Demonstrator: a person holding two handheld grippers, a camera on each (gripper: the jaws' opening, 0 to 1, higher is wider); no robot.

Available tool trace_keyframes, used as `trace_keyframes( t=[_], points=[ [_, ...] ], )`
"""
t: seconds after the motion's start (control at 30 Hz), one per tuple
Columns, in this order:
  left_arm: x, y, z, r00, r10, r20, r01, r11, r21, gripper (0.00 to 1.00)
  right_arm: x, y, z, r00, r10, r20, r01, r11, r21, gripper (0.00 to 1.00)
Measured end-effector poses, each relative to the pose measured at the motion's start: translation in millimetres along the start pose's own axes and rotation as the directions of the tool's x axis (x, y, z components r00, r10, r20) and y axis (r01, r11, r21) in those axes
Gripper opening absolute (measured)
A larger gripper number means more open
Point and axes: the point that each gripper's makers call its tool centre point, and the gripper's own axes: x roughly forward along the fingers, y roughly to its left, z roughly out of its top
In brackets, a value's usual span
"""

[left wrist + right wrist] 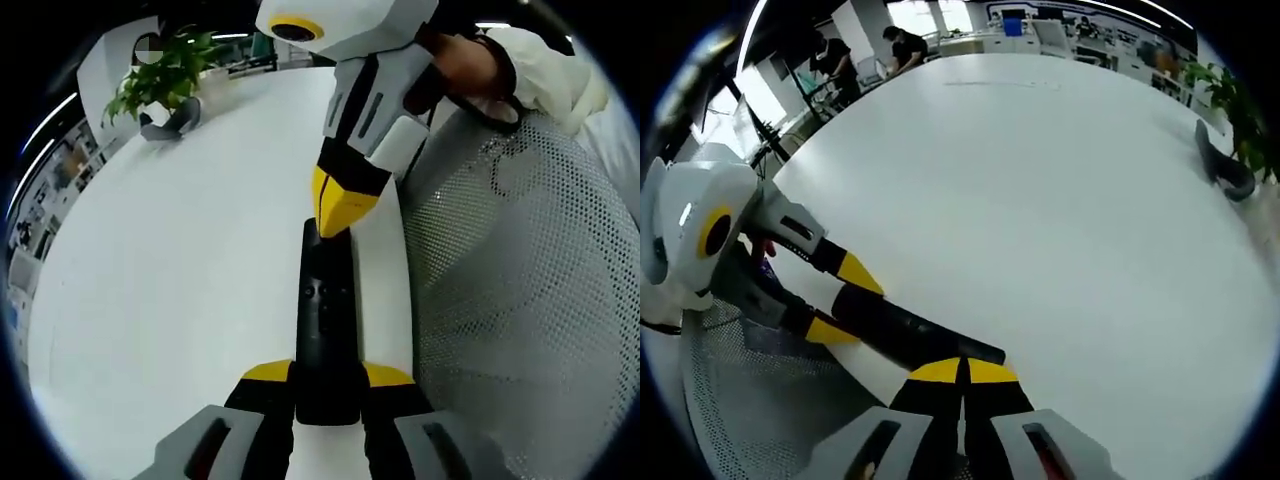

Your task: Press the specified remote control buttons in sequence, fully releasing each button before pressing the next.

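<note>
A long black remote control (325,320) lies on the white table (170,290) near its edge. My left gripper (327,375) is shut on the remote's near end, one yellow-tipped jaw on each side. My right gripper (340,205) comes down from above, shut, with its joined yellow tips touching the remote's far end. In the right gripper view the same shut gripper (962,372) rests against the tip of the remote (905,328). The left gripper (843,300) clamps the remote from the left.
A green potted plant (160,75) and a dark curved object (1225,168) sit at the table's far edge. A grey mesh chair (530,310) is next to the table edge by the remote. A person's hand (470,65) holds the right gripper. People (895,45) stand at desks beyond.
</note>
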Motion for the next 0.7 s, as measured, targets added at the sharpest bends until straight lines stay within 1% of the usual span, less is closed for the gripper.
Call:
trace_keyframes(
  t=[0.13, 0.3, 0.5, 0.63, 0.7],
  points=[
    [-0.1, 0.0, 0.0, 1.000, -0.001, 0.001, 0.001, 1.000, 0.000, 0.24, -0.4, -0.2, -0.2, 1.000, -0.001, 0.015, 0.001, 1.000, 0.023, 0.00],
    [-0.1, -0.2, 0.0, 1.000, -0.001, -0.007, 0.001, 1.000, 0.003, 0.24, -1.0, 0.2, -0.2, 0.999, -0.001, 0.043, 0.001, 1.000, 0.010, 0.00],
    [-0.3, -0.2, 0.1, 1.000, 0.002, -0.014, -0.002, 1.000, 0.002, 0.24, -1.9, -0.8, 0.7, 0.998, 0.022, 0.062, -0.027, 0.996, 0.080, 0.00],
    [-0.2, -0.3, 0.2, 1.000, 0.005, -0.016, -0.005, 1.000, -0.002, 0.24, -2.1, -0.9, 0.7, 0.998, 0.025, 0.057, -0.031, 0.994, 0.106, 0.00],
    [-0.1, -0.2, 0.1, 1.000, 0.006, -0.018, -0.006, 1.000, -0.003, 0.24, -2.0, 0.6, 1.1, 0.999, 0.018, 0.047, -0.022, 0.996, 0.085, 0.00]
  ],
)
